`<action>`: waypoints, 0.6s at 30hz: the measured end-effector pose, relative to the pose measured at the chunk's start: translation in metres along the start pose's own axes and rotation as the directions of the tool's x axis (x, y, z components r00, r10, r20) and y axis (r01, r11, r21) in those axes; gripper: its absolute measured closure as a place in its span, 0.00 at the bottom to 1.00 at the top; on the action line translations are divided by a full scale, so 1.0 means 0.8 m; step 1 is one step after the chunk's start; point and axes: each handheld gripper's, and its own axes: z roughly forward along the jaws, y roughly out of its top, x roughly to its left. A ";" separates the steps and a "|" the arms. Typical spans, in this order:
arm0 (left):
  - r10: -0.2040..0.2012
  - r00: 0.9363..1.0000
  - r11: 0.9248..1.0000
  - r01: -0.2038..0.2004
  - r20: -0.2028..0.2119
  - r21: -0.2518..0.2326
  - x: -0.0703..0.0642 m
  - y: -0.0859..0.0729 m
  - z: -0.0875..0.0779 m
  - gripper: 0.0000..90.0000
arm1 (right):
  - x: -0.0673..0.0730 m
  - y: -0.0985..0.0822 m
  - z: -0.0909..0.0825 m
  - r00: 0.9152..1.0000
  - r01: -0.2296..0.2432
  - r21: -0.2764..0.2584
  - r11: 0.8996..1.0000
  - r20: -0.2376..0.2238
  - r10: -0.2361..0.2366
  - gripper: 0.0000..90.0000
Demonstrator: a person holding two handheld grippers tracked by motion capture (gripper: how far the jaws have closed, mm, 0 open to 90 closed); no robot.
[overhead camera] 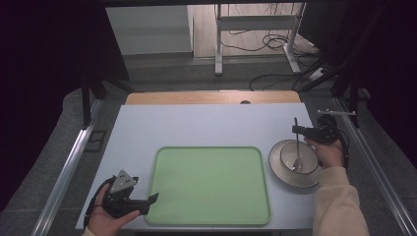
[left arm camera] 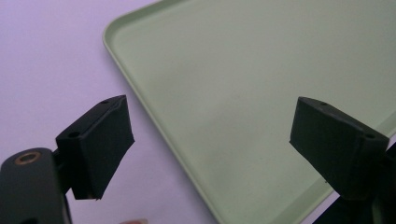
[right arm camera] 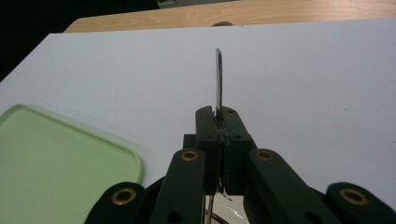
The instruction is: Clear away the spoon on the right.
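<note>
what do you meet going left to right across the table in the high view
Left gripper, black, held low beside the tray → flat light green rectangular tray → round grey-rimmed plate carrying a small bowl → thin metal spoon standing in the bowl → right gripper, black, shut on the spoon's handle.

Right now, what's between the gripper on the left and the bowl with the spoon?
The green tray, seen in the high view, lies between the left gripper and the bowl.
</note>
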 end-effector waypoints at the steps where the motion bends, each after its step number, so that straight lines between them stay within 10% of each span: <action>1: 0.000 1.000 1.000 0.000 -0.001 0.001 0.000 0.000 0.000 0.14 | 0.000 0.000 -0.001 1.000 0.001 -0.002 1.000 -0.002 -0.001 0.98; 18: 0.000 1.000 1.000 0.000 -0.014 -0.001 0.001 0.000 -0.001 0.14 | 0.013 0.006 -0.042 0.996 0.040 -0.083 0.996 -0.073 -0.047 0.98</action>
